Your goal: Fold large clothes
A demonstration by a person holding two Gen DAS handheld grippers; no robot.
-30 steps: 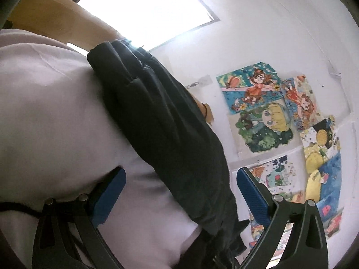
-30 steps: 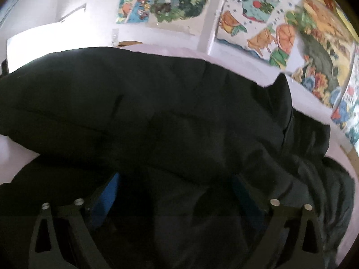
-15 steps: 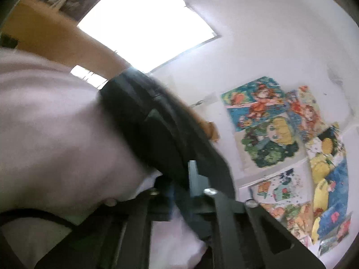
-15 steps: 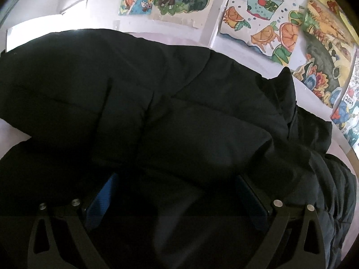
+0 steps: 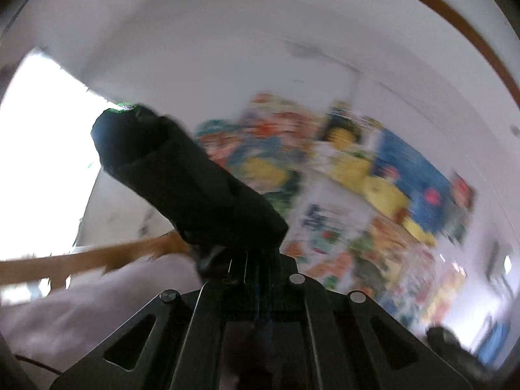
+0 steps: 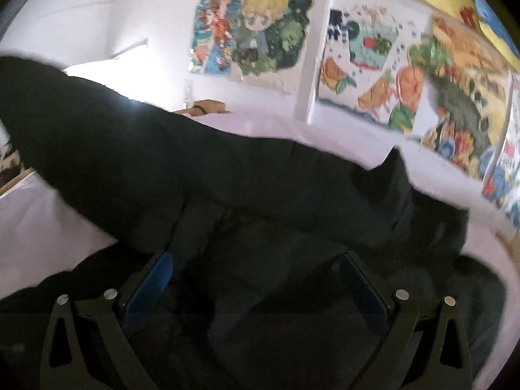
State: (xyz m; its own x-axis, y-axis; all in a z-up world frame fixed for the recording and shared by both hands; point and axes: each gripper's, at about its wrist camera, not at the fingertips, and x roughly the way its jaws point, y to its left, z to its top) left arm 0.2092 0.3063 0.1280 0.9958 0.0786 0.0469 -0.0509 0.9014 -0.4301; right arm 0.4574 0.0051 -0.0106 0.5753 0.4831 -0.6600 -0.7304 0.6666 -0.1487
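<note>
A black padded jacket (image 6: 260, 201) lies spread on a pale pink bed sheet (image 6: 48, 221) in the right wrist view. My right gripper (image 6: 256, 273) is open, its blue pads on either side of a fold of the jacket body. My left gripper (image 5: 250, 260) is shut on a black sleeve (image 5: 182, 188) of the jacket and holds it lifted off the bed, the sleeve sticking up and to the left. The left view is blurred by motion.
The white wall behind the bed carries several colourful cartoon posters (image 6: 269, 29) (image 5: 373, 175). A wooden bed frame rail (image 5: 81, 260) runs along the left. A bright window (image 5: 39, 149) is at far left.
My left gripper has closed on the sleeve and lifted it up off the sheet, swinging the view toward the wall. My right gripper stayed open over the jacket body.
</note>
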